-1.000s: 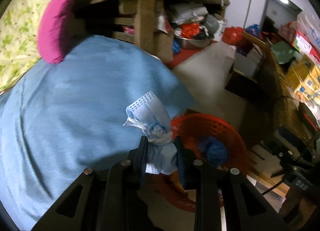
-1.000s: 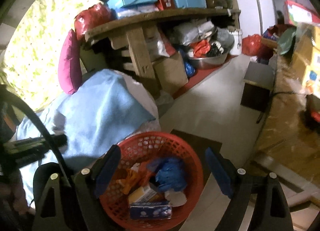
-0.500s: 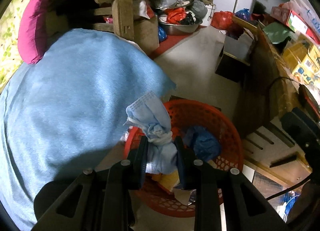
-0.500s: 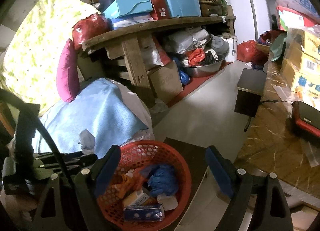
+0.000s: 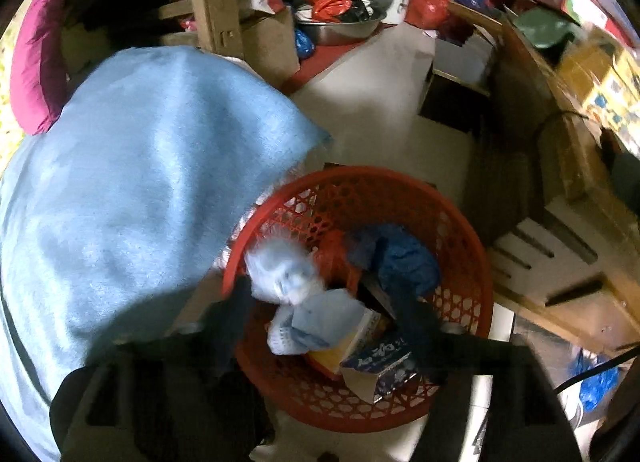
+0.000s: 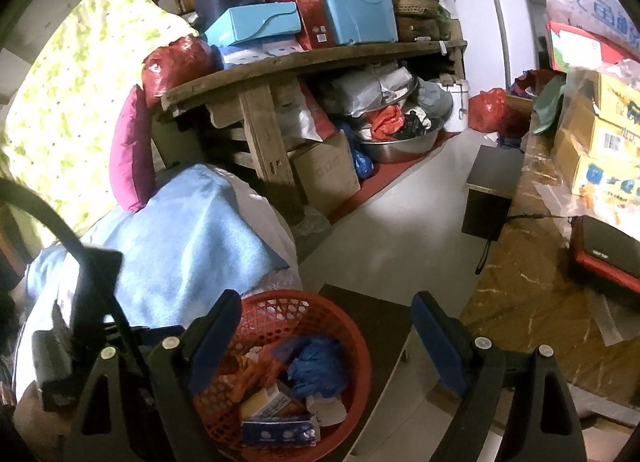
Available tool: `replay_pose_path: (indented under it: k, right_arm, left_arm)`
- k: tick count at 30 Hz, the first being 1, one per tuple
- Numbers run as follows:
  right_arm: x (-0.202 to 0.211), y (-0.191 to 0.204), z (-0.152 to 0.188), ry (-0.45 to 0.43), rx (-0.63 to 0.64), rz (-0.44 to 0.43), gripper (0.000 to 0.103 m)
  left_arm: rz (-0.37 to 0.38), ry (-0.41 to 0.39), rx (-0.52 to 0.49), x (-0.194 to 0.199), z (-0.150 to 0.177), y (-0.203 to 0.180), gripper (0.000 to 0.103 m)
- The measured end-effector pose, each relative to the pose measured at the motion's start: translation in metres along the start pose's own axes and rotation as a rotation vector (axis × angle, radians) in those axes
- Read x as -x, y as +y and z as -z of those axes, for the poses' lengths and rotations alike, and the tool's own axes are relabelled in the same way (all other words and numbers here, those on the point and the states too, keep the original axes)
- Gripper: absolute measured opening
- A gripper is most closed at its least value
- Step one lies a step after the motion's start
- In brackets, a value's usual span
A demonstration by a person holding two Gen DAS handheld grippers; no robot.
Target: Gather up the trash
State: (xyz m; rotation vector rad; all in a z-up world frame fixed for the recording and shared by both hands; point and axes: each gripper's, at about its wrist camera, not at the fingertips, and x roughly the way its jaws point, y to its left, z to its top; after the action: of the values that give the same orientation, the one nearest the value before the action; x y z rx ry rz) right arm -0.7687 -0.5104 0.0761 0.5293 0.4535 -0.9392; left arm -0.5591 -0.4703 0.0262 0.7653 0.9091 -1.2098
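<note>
Left wrist view: left tongs (image 5: 324, 326) spread apart, jaws just now opening, pads off the load. Between the 2 dark, blurred fingers (image 5: 236, 318), a knotted pale-blue face mask (image 5: 292, 286), smeared by motion, gripped by nothing, inside the rim of the red mesh basket (image 5: 460, 221) on its left side. Lower end of the mask against the trash already in there. Cannot tell whether fully settled or partly in the air. Beside the mask, within the same basket: a crumpled dark-blue wad (image 5: 400, 262) toward the far right, a small printed carton (image 5: 380, 370) at the near side, a yellow-edged pack under the mask. Left of the basket, touching its rim, a big light-blue blanket (image 5: 140, 181) draped over a mound. Beyond that, a pink cushion (image 5: 36, 61), a wooden table leg (image 5: 216, 1), a steel basin (image 5: 340, 25) full of bags on the pale floor.

Right wrist view: right tongs (image 6: 326, 342) wide apart, blue pads bare, grasping nothing, hovering above the basket's (image 6: 356, 326) far rim. Under them, the dark-blue wad (image 6: 316, 362) and a blue printed carton (image 6: 280, 432). Mask not made out from this side. Further out, the blanket (image 6: 192, 229) at left, a marble-patterned counter (image 6: 520, 302) at right with a red-and-black case (image 6: 600, 250) on it.
</note>
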Motion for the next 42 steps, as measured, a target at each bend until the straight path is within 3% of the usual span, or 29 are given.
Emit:
replay_pose_path:
  k: [6,16,23,32,36,42]
  right_arm:
    - [0.005,0.006,-0.001,-0.004,0.013,0.011,0.089]
    - [0.009,0.024,-0.002,0.013,0.018,0.021,0.089]
    - [0.017,0.046,0.007,0.047,0.046,0.05,0.09]
    - [0.017,0.081,0.047,0.173,0.041,0.076,0.09]
    - [0.014,0.095,0.061,0.234,0.034,0.089,0.09]
    - [0.017,0.103,0.061,0.234,0.045,0.107,0.09]
  left_arm:
    - [0.025,-0.041,0.019,0.016,0.002,0.005,0.075]
    - [0.035,-0.14,0.134,0.06,0.011,0.052,0.077]
    - [0.007,-0.215,0.206,0.093,0.029,0.08,0.079]
    - [-0.074,-0.28,0.247,0.125,0.061,0.098,0.08]
    - [-0.07,-0.291,0.252,0.133,0.076,0.102,0.08]
    - [-0.11,-0.304,0.252,0.14,0.085,0.105,0.082]
